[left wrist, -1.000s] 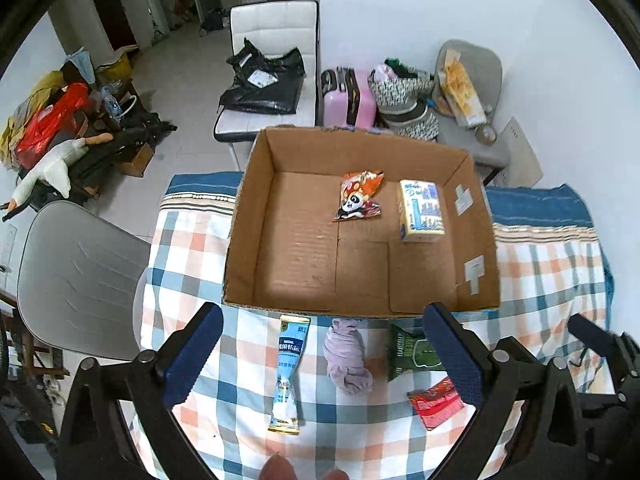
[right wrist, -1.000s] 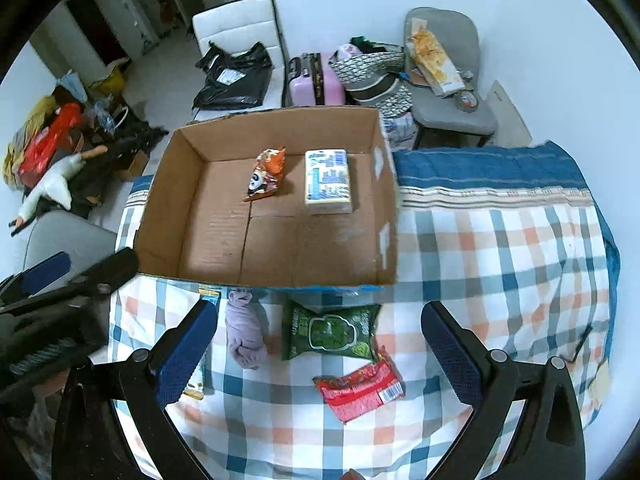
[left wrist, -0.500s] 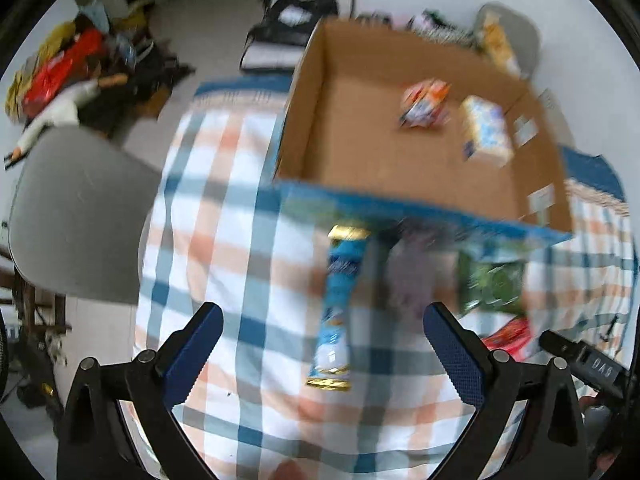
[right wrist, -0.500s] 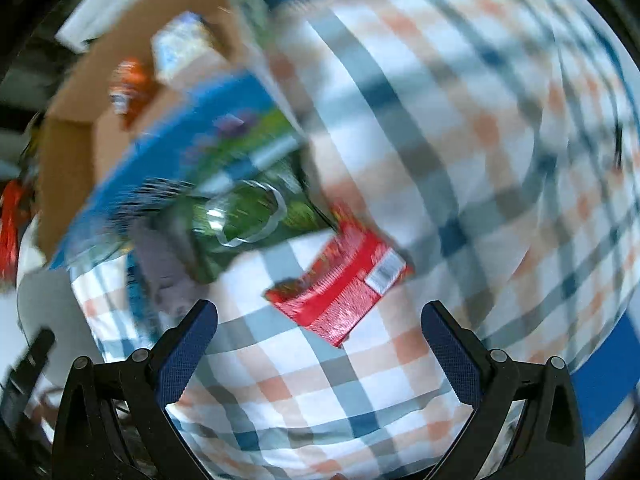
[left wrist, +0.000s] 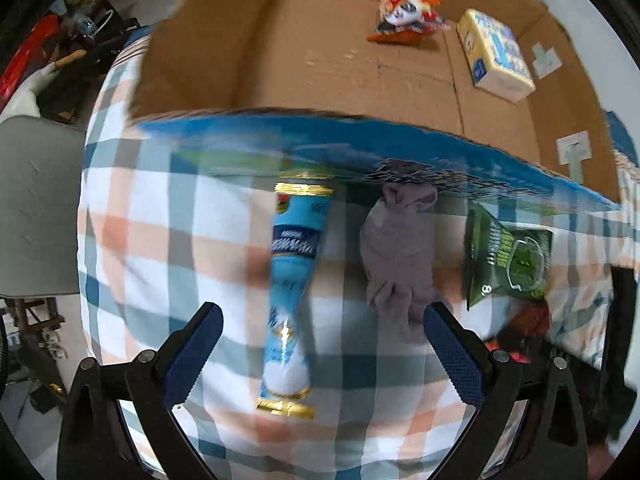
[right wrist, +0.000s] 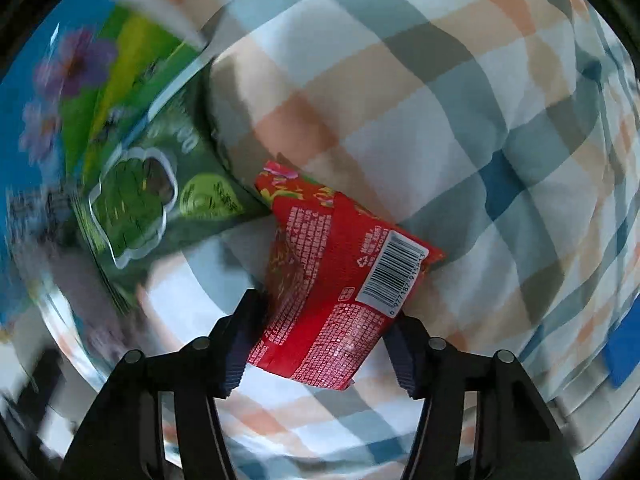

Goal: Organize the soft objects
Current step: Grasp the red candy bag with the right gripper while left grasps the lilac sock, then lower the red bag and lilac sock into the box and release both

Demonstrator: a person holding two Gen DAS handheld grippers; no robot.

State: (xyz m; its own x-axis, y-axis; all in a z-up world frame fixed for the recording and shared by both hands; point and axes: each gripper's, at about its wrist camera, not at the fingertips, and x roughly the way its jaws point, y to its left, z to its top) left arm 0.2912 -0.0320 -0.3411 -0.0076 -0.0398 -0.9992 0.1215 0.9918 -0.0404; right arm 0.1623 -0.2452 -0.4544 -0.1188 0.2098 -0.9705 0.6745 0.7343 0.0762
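Left gripper (left wrist: pixel 320 344) low over checked cloth (left wrist: pixel 152 240), jaws wide apart – blue tube packet (left wrist: pixel 294 292) lying between them, lilac sock (left wrist: pixel 398 256) just beside. Right gripper (right wrist: pixel 320 340) jaws straddling red packet (right wrist: pixel 340 284) – contact unclear. Green packet (right wrist: pixel 160 200) alongside; cardboard box (left wrist: pixel 320 80) beyond.

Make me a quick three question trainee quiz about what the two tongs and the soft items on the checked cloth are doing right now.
1. True or false: the right tongs straddle the red packet.
2. Which item lies between the left tongs' fingers? A) blue tube sachet B) green snack bag C) grey sock
3. Fill in: the cardboard box already holds the panda snack bag and the ____ tissue pack.

Key: 1 true; 2 A; 3 yellow.
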